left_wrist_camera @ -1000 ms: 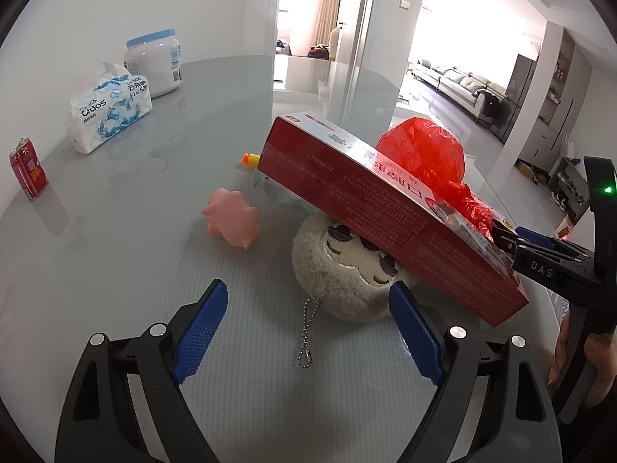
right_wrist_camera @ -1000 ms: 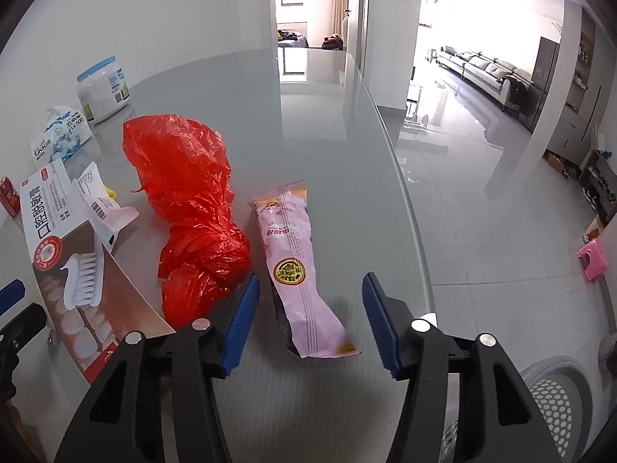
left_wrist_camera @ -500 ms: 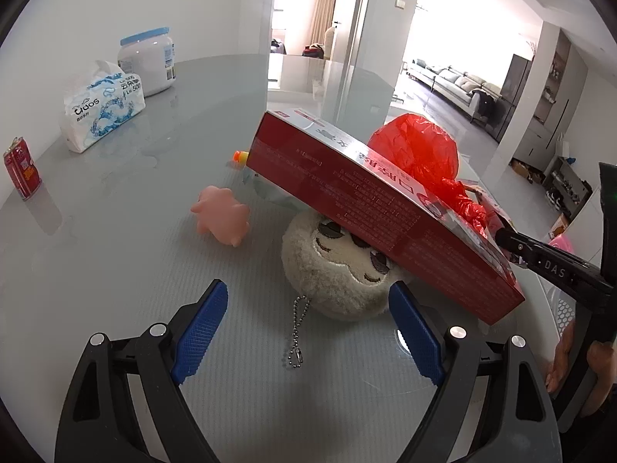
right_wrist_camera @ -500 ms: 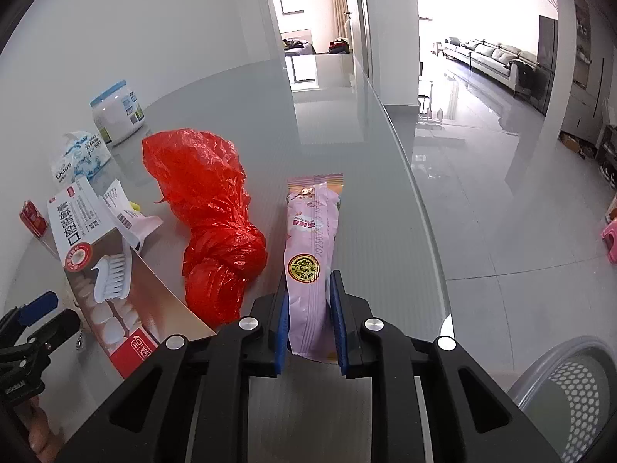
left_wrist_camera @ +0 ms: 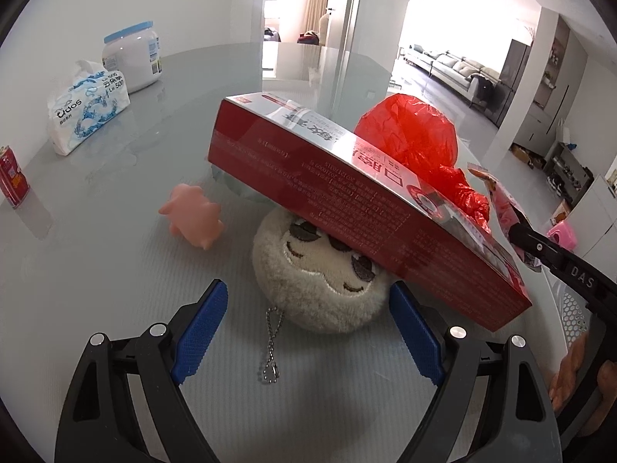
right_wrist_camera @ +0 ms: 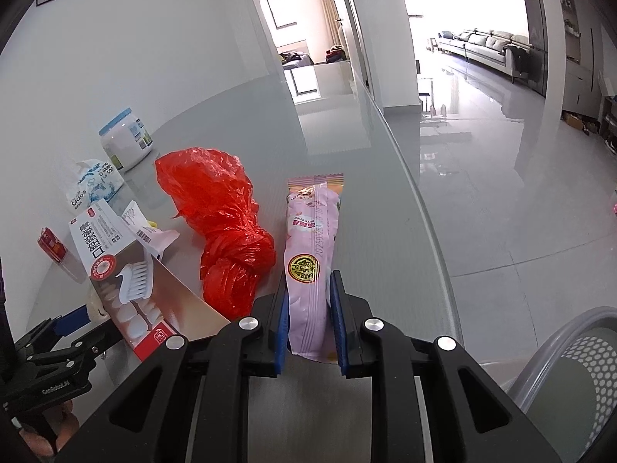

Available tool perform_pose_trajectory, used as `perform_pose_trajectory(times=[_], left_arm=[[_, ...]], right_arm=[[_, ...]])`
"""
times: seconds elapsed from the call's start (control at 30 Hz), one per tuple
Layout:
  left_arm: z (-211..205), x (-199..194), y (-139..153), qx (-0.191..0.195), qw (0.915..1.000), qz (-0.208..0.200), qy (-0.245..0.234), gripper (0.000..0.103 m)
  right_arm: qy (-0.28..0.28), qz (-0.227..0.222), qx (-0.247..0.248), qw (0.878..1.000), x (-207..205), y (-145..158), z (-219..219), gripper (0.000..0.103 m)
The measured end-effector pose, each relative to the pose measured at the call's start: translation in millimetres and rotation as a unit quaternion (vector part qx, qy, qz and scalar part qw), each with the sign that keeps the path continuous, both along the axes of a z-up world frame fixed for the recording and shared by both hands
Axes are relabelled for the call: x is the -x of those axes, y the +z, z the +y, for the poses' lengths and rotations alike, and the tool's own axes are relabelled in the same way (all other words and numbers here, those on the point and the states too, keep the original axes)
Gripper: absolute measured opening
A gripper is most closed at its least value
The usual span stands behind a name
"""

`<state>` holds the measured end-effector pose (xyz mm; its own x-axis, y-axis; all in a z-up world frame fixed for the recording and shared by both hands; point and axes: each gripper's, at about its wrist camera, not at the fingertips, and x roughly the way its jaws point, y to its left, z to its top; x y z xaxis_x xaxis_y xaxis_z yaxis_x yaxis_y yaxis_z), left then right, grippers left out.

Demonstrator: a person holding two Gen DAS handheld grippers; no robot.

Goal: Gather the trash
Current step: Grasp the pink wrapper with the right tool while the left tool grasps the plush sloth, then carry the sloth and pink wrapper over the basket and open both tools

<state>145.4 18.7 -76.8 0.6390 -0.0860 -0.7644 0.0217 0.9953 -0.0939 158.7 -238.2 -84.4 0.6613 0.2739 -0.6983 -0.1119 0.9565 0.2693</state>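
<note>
My right gripper (right_wrist_camera: 310, 320) is shut on a pink snack wrapper (right_wrist_camera: 310, 247) and holds it lifted over the glass table; it also shows in the left wrist view (left_wrist_camera: 501, 200). A crumpled red plastic bag (right_wrist_camera: 223, 223) lies left of it and appears in the left wrist view (left_wrist_camera: 412, 135). A red toothbrush box (left_wrist_camera: 347, 200) leans on a beige plush toy (left_wrist_camera: 320, 285); the box also shows in the right wrist view (right_wrist_camera: 131, 277). My left gripper (left_wrist_camera: 306, 332) is open and empty, its fingers on either side of the plush.
A pink toy pig (left_wrist_camera: 193, 220), a tissue pack (left_wrist_camera: 86, 112), a white jar (left_wrist_camera: 133, 59) and a small red carton (left_wrist_camera: 11, 177) stand on the table. A perforated bin (right_wrist_camera: 578, 386) sits beyond the table's right edge (right_wrist_camera: 435, 239).
My right gripper closed on the pink wrapper and lifted it off the table. My left gripper stayed open and moved slightly closer to the plush.
</note>
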Motion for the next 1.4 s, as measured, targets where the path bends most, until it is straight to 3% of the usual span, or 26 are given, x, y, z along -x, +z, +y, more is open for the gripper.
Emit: perform_pose_trajectory(times=[0.07, 0.17, 0.33, 0.5, 0.97, 1.4], left_arm=[[-1.2, -2.1, 0.2, -0.003, 1.0000, -0.002, 0.002, 0.080], [-4.0, -3.5, -0.6, -0.005, 1.0000, 0.001, -0.007, 0.066], [0.1, -0.5, 1.2, 0.006, 0.9999, -0.004, -0.010, 0.058], [9.7, 7.6, 4.6, 0.013, 0.9999, -0.006, -0.001, 0.056], [37.4, 63.1, 41.1, -0.015, 0.9980, -0.060, 0.017, 0.056], [-7.7, 105.0, 58.3, 0.005, 0.9949, -0.082, -0.058, 0.056]], right_arm=[[0.000, 0.000, -0.001, 1.000, -0.7, 0.2, 1.4, 0.019], [0.001, 0.001, -0.002, 1.000, 0.6, -0.1, 0.4, 0.019], [-0.001, 0.003, -0.007, 1.000, 4.4, -0.9, 2.5, 0.019], [-0.005, 0.003, -0.013, 1.000, 14.6, 0.1, 4.1, 0.019], [-0.027, -0.003, -0.009, 1.000, 53.2, 8.3, 12.1, 0.019], [-0.074, -0.014, -0.013, 0.997, 124.0, 18.8, -14.0, 0.019]])
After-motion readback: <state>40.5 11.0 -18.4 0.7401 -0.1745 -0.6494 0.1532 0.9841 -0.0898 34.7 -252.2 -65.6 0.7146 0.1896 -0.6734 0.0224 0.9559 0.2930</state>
